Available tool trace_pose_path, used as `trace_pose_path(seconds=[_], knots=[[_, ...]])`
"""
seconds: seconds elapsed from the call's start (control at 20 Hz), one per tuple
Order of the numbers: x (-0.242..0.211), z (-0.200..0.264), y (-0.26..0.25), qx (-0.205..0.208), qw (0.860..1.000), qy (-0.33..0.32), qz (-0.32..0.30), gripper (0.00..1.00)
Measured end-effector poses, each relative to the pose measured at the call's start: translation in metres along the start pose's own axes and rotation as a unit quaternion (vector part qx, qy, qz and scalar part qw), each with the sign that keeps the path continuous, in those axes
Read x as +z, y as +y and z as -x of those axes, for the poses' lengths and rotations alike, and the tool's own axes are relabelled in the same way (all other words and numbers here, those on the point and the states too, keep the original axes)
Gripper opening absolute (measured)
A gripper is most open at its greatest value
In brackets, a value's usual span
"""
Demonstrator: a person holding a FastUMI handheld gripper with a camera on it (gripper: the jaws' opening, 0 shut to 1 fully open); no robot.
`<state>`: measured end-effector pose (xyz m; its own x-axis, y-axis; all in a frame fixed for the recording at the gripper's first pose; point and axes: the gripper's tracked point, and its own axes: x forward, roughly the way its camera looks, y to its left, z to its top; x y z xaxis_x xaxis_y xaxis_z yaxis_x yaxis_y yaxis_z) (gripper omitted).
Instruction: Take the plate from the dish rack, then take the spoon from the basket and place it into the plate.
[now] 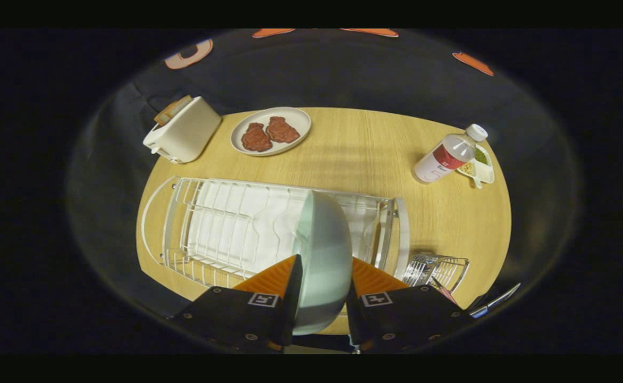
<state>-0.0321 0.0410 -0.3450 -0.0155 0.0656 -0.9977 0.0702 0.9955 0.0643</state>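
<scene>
Round wooden table (354, 154) underneath, white wire dish rack (226, 229) across it. Pale plate (325, 250) on edge at the rack's right end, clamped between both fingers of the gripper (323, 287). Small wire basket (439, 271) just right of the rack, spoon handle (495, 302) poking beside it. Likely trouble: slipping from the thin-rim hold, or snagging on rack wires if lifted crooked.

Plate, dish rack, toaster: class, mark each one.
plate (326, 250), gripper view, on its curved underside between the gripper's fingers.
dish rack (226, 223), gripper view, on its wire floor.
toaster (186, 133), gripper view, on its side wall.
</scene>
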Motion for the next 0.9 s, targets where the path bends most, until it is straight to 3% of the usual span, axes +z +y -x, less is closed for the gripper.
trace_pose_path(seconds=[0.35, 0.6, 0.9], knots=[[0.001, 0.014, -0.018, -0.049, 0.998, -0.029, -0.022, 0.32], [0.008, 0.032, -0.038, -0.101, 0.991, -0.079, -0.022, 0.30], [0.001, 0.064, -0.047, -0.089, 0.988, -0.117, -0.041, 0.27]])
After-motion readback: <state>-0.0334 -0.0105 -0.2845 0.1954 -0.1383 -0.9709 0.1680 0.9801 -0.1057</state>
